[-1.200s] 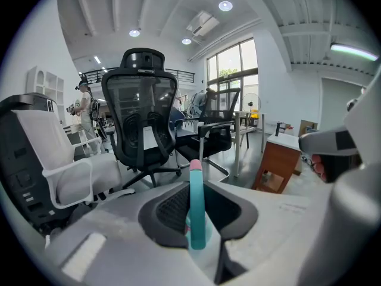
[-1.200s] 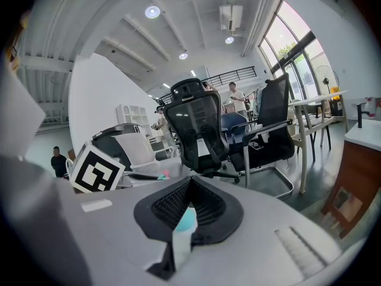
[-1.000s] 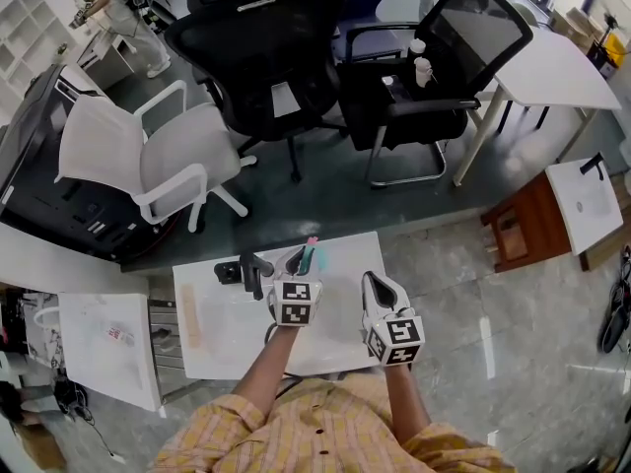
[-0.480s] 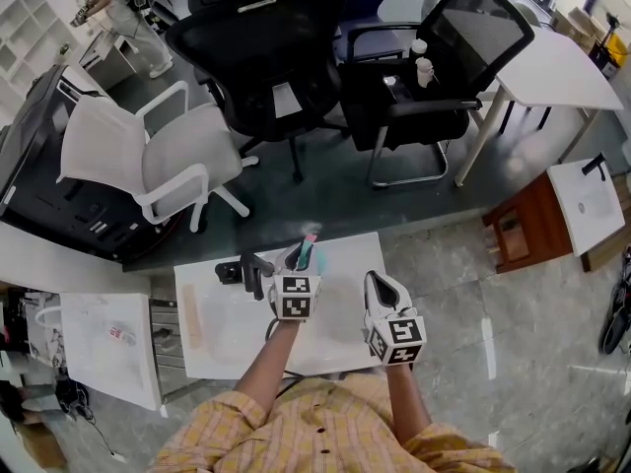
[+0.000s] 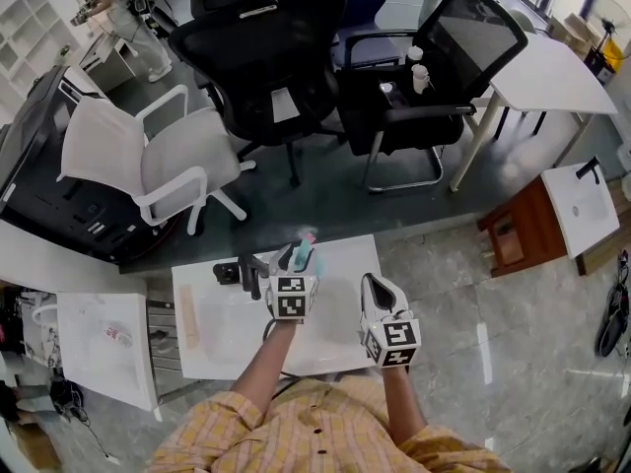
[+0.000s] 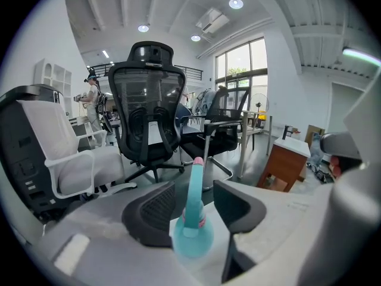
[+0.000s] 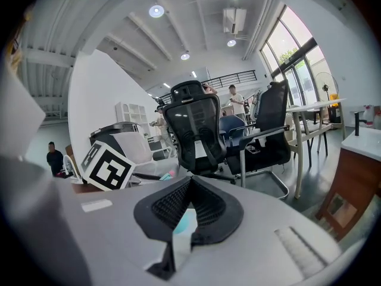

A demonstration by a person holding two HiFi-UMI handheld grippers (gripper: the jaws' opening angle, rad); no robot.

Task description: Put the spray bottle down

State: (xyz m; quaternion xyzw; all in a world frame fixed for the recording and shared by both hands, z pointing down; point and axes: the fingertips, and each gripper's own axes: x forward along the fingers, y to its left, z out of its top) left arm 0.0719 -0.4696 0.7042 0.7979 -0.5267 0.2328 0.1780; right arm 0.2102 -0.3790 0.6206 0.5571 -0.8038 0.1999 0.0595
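Note:
A teal spray bottle (image 6: 191, 219) with a pink tip stands upright on the small white table (image 5: 227, 338), near its far edge. My left gripper (image 6: 193, 196) is around it and its jaws are opening. The bottle is between them with a gap on each side, so neither pad presses on it. From the head view the bottle (image 5: 307, 253) pokes out just beyond the left gripper (image 5: 296, 260). My right gripper (image 5: 372, 286) hovers over the table's right part. Seen in its own view, the right gripper (image 7: 189, 186) is shut with nothing held.
A black device (image 5: 237, 271) lies on the table left of the bottle, and a pale strip (image 5: 187, 320) lies near the left edge. Black office chairs (image 5: 276, 57) and a white one (image 5: 148, 156) stand beyond the table. A brown cabinet (image 5: 518, 233) is at the right.
The left gripper's jaws have spread apart and let go of the spray bottle, which stays standing. Neither hand has shifted.

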